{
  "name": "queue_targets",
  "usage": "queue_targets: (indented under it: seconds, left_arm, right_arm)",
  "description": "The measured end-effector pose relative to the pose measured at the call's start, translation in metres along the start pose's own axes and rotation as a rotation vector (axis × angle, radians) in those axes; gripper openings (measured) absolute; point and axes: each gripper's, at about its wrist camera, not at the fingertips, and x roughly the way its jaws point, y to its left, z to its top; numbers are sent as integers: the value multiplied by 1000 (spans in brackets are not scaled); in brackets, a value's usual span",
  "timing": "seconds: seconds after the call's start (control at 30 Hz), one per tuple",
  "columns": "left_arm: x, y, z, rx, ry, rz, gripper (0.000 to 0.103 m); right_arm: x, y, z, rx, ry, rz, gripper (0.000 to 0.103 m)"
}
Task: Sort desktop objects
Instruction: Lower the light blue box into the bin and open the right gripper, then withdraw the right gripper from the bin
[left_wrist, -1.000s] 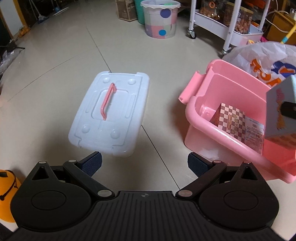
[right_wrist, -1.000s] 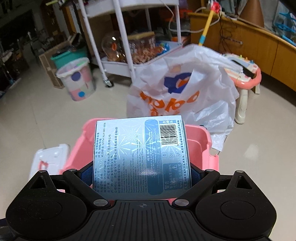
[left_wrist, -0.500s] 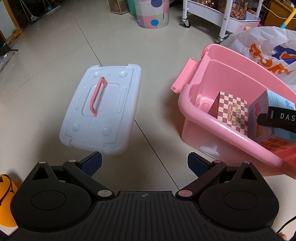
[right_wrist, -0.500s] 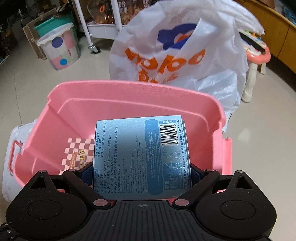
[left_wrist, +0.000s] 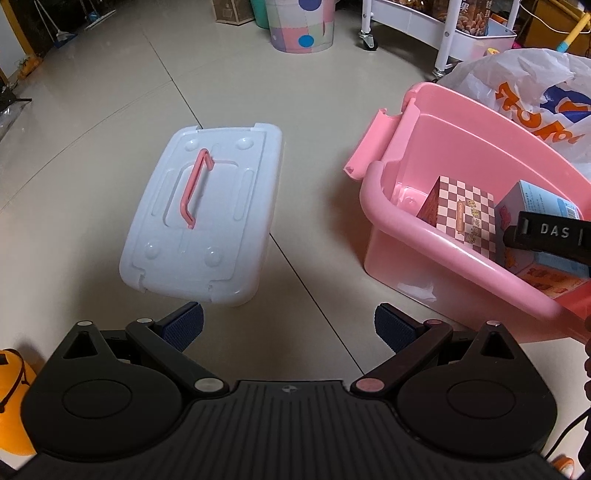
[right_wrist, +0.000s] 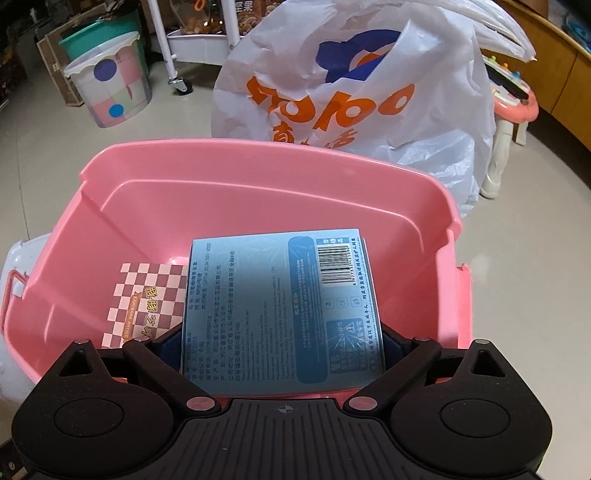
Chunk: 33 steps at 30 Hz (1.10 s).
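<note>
A pink plastic bin stands on the floor; it also shows at the right of the left wrist view. My right gripper is shut on a light blue box and holds it low inside the bin, beside a checkered box. In the left wrist view the blue box and checkered box sit inside the bin, with the right gripper's finger across them. My left gripper is open and empty above the floor, between the bin and its white lid.
A white plastic bag with orange print lies behind the bin. A patterned bucket and a white wheeled cart stand farther back. A small pink stool is at the right. An orange object is at the lower left.
My right gripper has moved down and forward, carrying the blue box from above the bin's rim into the bin. The left gripper has drifted slightly, staying open.
</note>
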Motion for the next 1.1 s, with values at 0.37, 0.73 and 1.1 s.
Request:
queue_targets:
  seconds: [0.37,0.73,1.1]
  left_arm:
    - [-24,26,10,-41,-53,17,101]
    - [-34,74,28,-87,-119,76,101]
    - [11,125,66,-148,-117,69,89]
  right_arm:
    - [-101,-2,-12,55,-260,49,103]
    - [-142,6,-67,84,-262,77,103]
    - [-133,49,-97,-65,-251,106,103]
